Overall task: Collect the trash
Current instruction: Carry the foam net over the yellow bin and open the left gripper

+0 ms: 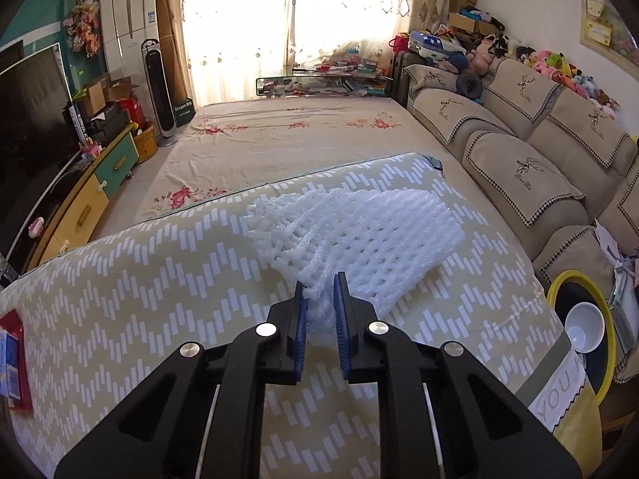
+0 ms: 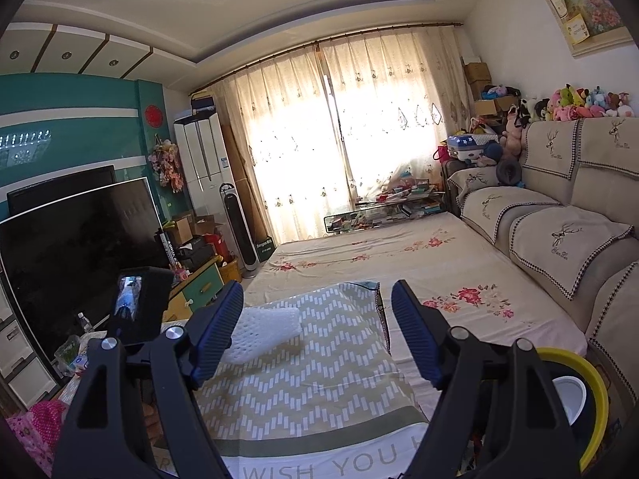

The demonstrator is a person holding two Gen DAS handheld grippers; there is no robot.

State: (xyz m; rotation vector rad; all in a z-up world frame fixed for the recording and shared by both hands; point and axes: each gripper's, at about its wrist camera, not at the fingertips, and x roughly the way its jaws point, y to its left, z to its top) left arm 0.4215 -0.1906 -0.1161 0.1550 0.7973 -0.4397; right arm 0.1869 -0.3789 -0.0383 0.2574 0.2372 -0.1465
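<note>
A white foam net sleeve (image 1: 351,235), woven in open diamond mesh and frayed along its left end, lies flattened on a tan cushion with white zigzag dashes (image 1: 139,279), toward the cushion's far edge. The left gripper (image 1: 321,291) has its blue-padded jaws narrowed around the sleeve's near corner, where a bunched strand of foam and a bit of clear bubble wrap (image 1: 321,327) sit between the pads; the jaws are not fully closed, and whether they actually pinch the foam cannot be told. The right gripper (image 2: 317,311) hovers over the cushion's near edge with its jaws spread wide and nothing in them, the sleeve (image 2: 263,329) just behind its left finger. Past the far edge stretches a flowered bedsheet (image 1: 287,135), bare up to a cluttered glass table (image 1: 319,82). A beige sofa (image 1: 531,151) borders the right side. At the cushion's right corner a yellow-rimmed bin (image 1: 575,279) holds a white bowl (image 1: 585,325).
</note>
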